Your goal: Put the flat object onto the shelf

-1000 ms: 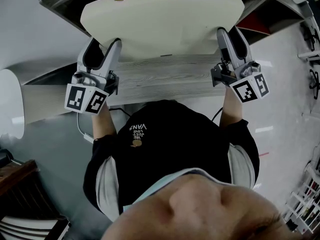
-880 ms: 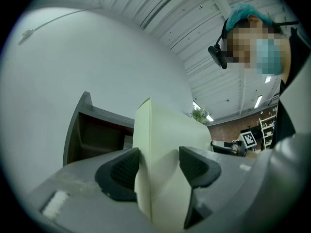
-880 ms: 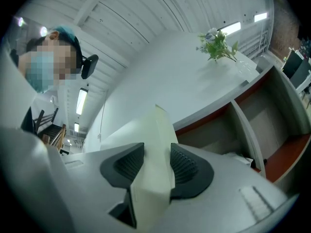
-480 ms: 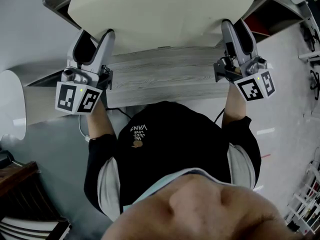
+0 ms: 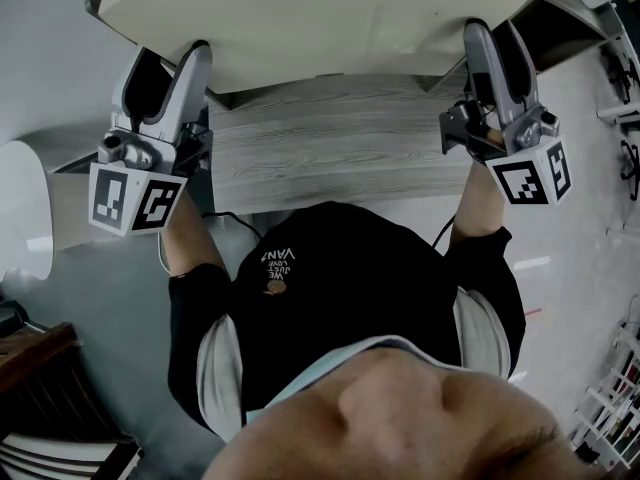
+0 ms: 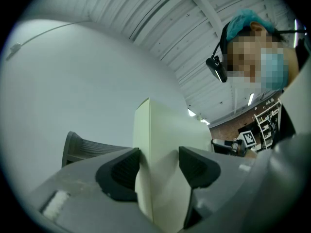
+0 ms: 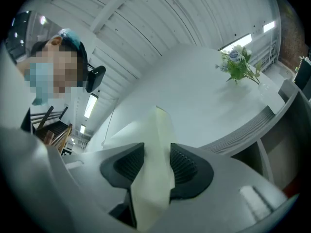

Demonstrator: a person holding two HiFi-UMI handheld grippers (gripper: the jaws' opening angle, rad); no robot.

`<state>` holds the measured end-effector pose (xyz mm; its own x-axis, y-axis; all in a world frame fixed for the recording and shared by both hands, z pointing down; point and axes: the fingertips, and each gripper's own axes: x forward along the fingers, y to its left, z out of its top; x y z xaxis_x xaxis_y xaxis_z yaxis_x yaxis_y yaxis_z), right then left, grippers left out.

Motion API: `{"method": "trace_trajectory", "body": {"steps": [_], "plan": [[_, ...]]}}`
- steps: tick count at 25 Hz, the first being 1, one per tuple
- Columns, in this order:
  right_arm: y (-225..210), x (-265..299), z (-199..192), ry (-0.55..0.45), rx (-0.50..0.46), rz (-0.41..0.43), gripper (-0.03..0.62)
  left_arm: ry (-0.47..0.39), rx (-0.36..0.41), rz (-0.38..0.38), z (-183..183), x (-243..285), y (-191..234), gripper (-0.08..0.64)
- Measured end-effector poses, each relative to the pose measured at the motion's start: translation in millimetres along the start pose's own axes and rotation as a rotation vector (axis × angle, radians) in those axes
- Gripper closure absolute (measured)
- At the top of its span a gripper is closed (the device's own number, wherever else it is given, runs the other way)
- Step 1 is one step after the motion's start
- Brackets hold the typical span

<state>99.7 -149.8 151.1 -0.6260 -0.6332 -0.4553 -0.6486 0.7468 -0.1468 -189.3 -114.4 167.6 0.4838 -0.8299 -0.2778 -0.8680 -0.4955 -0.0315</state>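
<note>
A large cream flat board (image 5: 320, 13) is held up between both grippers, above the grey wood-grain shelf top (image 5: 340, 153). My left gripper (image 5: 185, 63) is shut on the board's left edge; in the left gripper view the cream edge (image 6: 158, 149) fills the gap between the dark pads (image 6: 121, 171). My right gripper (image 5: 490, 48) is shut on the right edge, where the board (image 7: 155, 164) is pinched between its ribbed pads (image 7: 182, 166). The board's far side runs out of the head view at the top.
The shelf unit's dark compartments (image 5: 565, 23) show at the upper right, with a red patch behind. A white rounded object (image 5: 20, 208) sits at the left edge. A small plant (image 7: 238, 67) stands on a pale surface in the right gripper view. Dark wooden furniture (image 5: 50, 408) is at lower left.
Both grippers have moved apart and upward in the head view, carrying the board higher and closer to the camera, so it now looks larger and covers more of the shelf.
</note>
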Motion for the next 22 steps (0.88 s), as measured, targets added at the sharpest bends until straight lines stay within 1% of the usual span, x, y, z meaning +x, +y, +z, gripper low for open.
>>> {"method": "trace_trajectory", "body": {"steps": [4,8,13,17,22], "plan": [[6,2,5,-0.017,-0.014,0.019,0.437,-0.024,0.04,-0.014,16,1,-4,0.299],[21,8,18,-0.033,-0.041,0.036,0.439,-0.037,0.079,-0.018,37,-6,-3,0.301],[33,13,32,-0.06,-0.075,0.053,0.44,-0.049,0.109,-0.016,54,-12,-4,0.301],[28,32,60,-0.093,-0.107,0.101,0.442,-0.069,0.144,-0.02,75,9,-5,0.301],[25,43,83,-0.124,-0.146,0.117,0.442,-0.094,0.187,-0.03,96,24,-8,0.301]]}}
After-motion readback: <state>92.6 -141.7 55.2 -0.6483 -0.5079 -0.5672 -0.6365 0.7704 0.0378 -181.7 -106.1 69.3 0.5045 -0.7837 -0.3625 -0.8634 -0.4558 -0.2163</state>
